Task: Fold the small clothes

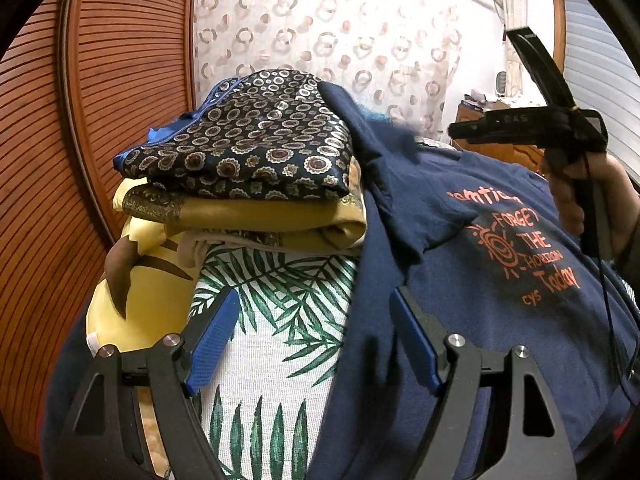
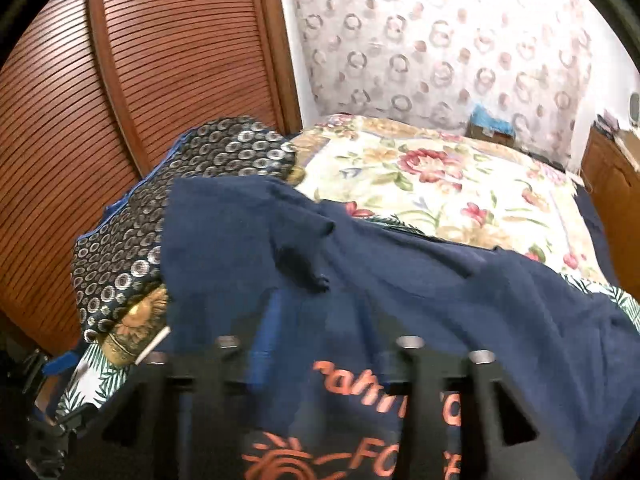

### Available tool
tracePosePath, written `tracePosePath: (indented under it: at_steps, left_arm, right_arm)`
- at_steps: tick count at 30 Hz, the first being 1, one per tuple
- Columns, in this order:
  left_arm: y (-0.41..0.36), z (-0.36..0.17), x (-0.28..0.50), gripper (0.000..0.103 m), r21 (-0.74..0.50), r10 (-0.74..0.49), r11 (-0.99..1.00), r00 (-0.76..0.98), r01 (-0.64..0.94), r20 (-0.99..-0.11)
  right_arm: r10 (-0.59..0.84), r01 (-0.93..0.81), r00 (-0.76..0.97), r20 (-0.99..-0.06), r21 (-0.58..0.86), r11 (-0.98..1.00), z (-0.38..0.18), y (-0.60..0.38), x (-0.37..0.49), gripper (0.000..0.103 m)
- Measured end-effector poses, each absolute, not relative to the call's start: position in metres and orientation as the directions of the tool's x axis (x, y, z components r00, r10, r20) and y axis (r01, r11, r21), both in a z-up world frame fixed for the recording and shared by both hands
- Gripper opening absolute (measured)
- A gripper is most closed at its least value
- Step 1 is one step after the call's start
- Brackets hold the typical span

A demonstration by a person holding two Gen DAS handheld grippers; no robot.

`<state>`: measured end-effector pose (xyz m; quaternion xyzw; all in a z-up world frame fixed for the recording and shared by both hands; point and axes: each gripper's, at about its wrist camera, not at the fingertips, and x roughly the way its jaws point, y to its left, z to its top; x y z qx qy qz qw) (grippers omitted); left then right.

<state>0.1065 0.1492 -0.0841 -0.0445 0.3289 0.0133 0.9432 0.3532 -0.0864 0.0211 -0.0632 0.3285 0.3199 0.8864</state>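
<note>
A navy T-shirt (image 1: 480, 280) with orange lettering lies spread on the bed, one sleeve folded in and its top edge draped against a stack of folded clothes. My left gripper (image 1: 314, 336) is open and low over the shirt's left edge, which lies loose between the blue pads beside bare sheet. My right gripper (image 2: 336, 344) is blurred and hovers open above the T-shirt (image 2: 400, 272), nothing between its fingers. In the left wrist view a hand (image 1: 580, 200) holds that gripper raised at the right, clear of the cloth.
The stack has a dark circle-patterned cloth (image 1: 248, 148) on top of a yellow one (image 1: 260, 216). A yellow cushion (image 1: 140, 288) lies left of the palm-leaf sheet (image 1: 272, 320). A floral bedspread (image 2: 440, 184) stretches behind. A louvred wooden door (image 1: 100, 120) stands left, a wooden cabinet (image 2: 608, 184) right.
</note>
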Motion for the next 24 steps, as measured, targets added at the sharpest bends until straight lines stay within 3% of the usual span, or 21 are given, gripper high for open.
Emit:
tracePosePath:
  at_steps: [5,11,24]
  left_arm:
    - [0.147,-0.086,0.109,0.078,-0.069,-0.005,0.996,0.772,-0.050,-0.636]
    - [0.145,-0.086,0.110,0.078,-0.062,0.001,0.997,0.763,-0.054,-0.647]
    - [0.126,-0.064,0.103,0.078,-0.056,-0.016,0.998,0.803,-0.022,-0.596]
  right_arm:
    - [0.511,-0.625,0.542,-0.667,0.088,0.776,0.012,-0.101,0.351,0.049]
    - [0.537,-0.648,0.534,-0.653,0.092,0.756,0.008,-0.148,0.314,0.049]
    - [0.399,-0.457,0.667,-0.630,0.078,0.886,0.010,-0.311,0.255,0.053]
